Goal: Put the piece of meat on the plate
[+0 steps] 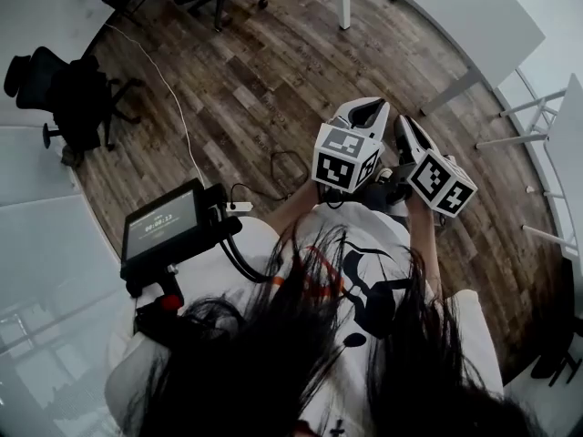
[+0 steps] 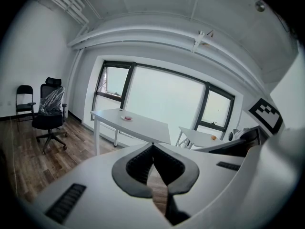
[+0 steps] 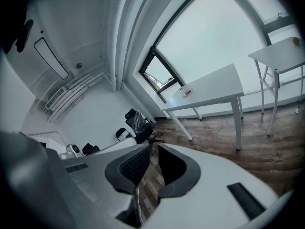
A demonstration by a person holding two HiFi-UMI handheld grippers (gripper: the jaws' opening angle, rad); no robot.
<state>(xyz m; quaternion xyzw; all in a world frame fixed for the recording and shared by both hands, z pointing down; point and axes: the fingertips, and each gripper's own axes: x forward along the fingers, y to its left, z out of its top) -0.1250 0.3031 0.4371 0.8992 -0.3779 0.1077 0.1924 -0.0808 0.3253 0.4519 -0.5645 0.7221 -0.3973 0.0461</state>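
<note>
Wood-plank floor point(image 1: 246, 89) fills the head view, where a person in a white shirt holds the left gripper point(image 1: 367, 112) and the right gripper point(image 1: 407, 130) side by side, close together. A small screen point(image 1: 162, 224) sits at the person's left, and a black office chair point(image 1: 77, 98) stands well apart.

Left gripper view: the jaws of the left gripper point(image 2: 153, 145) meet at their tips with nothing between them. Ahead, a white table point(image 2: 143, 128) stands by the window. A small pink item point(image 2: 126, 118) lies near the table's far edge, too small to tell meat from plate.

Right gripper view: the jaws of the right gripper point(image 3: 153, 147) are closed and empty. The pink item point(image 3: 187, 92) rests on the table point(image 3: 214, 89), well apart from both grippers.
</note>
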